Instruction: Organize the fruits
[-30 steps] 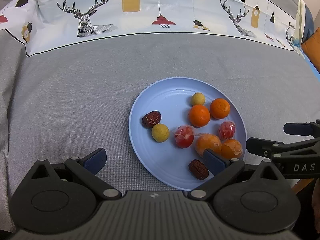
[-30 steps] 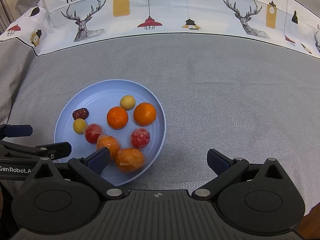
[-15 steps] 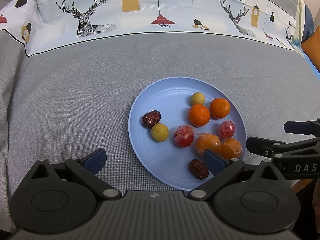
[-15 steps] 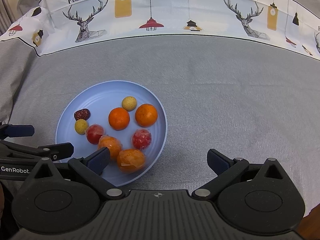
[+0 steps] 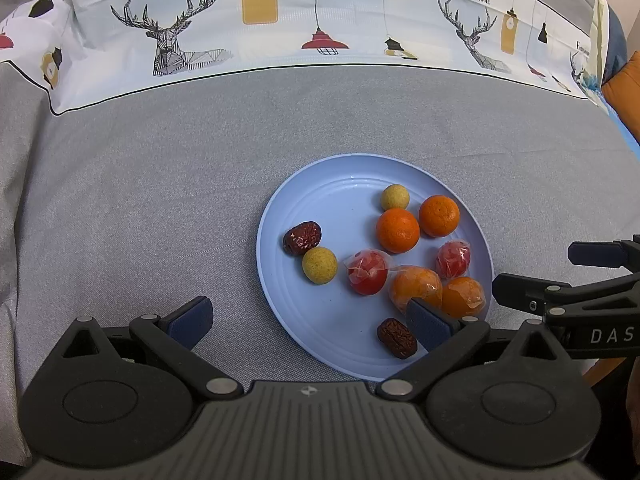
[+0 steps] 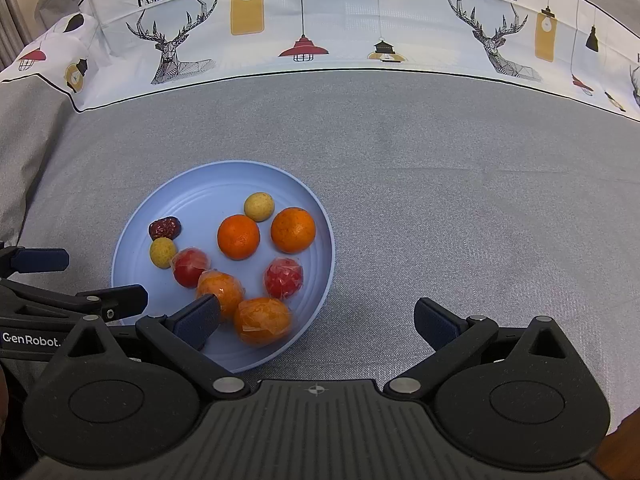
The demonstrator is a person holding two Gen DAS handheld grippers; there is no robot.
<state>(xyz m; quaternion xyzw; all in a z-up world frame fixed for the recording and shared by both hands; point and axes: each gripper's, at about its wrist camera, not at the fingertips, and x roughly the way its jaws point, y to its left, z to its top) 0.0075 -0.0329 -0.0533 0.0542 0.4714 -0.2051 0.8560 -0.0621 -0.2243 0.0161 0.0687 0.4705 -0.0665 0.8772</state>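
Note:
A pale blue plate (image 5: 340, 184) (image 6: 188, 184) on grey cloth holds the fruit. On it lie two bare oranges (image 5: 397, 230) (image 6: 238, 237), two wrapped oranges (image 5: 416, 286) (image 6: 262, 320), two wrapped red fruits (image 5: 368, 272) (image 6: 283, 278), two small yellow balls (image 5: 319, 265) (image 6: 259, 207) and dark red dates (image 5: 303, 237) (image 6: 164, 228), one of them (image 5: 397, 337) near the front rim. My left gripper (image 5: 308, 322) stands open, its right finger over the plate's near side. Also open and holding nothing, my right gripper (image 6: 318, 320) has its left finger above the plate.
A white cloth band (image 5: 320, 20) printed with deer and lamps runs across the far side. Grey cloth (image 6: 460, 200) stretches right of the plate and left of it (image 5: 140, 200). An orange cushion (image 5: 624, 88) shows at the far right edge.
Both views have shifted very slightly; the fruit and the plate keep their places. Both grippers stay open.

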